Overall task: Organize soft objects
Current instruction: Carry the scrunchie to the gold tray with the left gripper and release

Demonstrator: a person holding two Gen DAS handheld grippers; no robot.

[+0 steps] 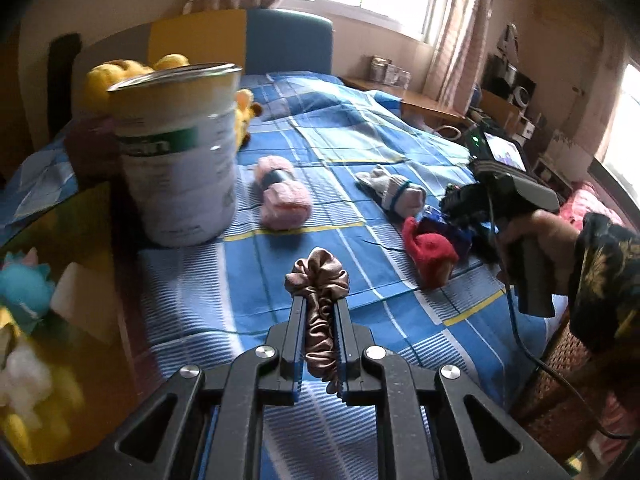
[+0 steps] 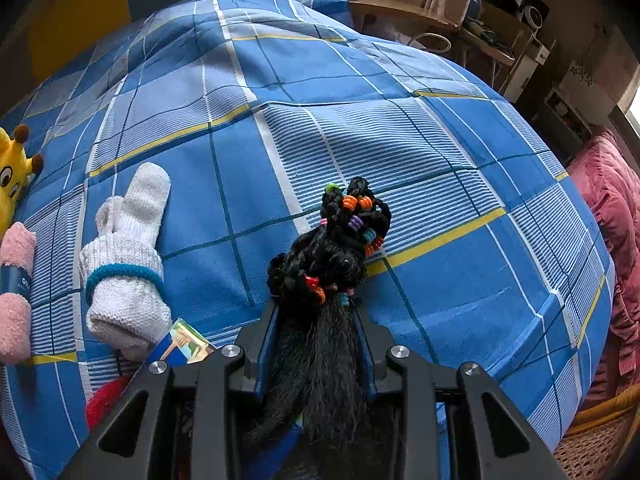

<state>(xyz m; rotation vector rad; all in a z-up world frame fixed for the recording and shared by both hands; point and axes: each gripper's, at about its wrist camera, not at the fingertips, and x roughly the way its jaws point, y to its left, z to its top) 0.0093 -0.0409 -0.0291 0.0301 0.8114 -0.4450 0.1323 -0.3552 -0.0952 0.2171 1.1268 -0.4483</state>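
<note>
On the bed (image 1: 360, 128), from the left: white tin (image 1: 180, 152) upright near the left edge; pink rolled sock (image 1: 282, 192) just beside it; my left claw (image 1: 318, 304) is clamped on a brown satin scrunchie (image 1: 318, 280), held clear above the blue checked cover; white sock bundle (image 1: 394, 192) with a blue band further right; red soft item (image 1: 428, 254) near it; my right claw (image 2: 316, 308) grips a black braided hairpiece (image 2: 340, 236) with coloured beads, over the cover.
</note>
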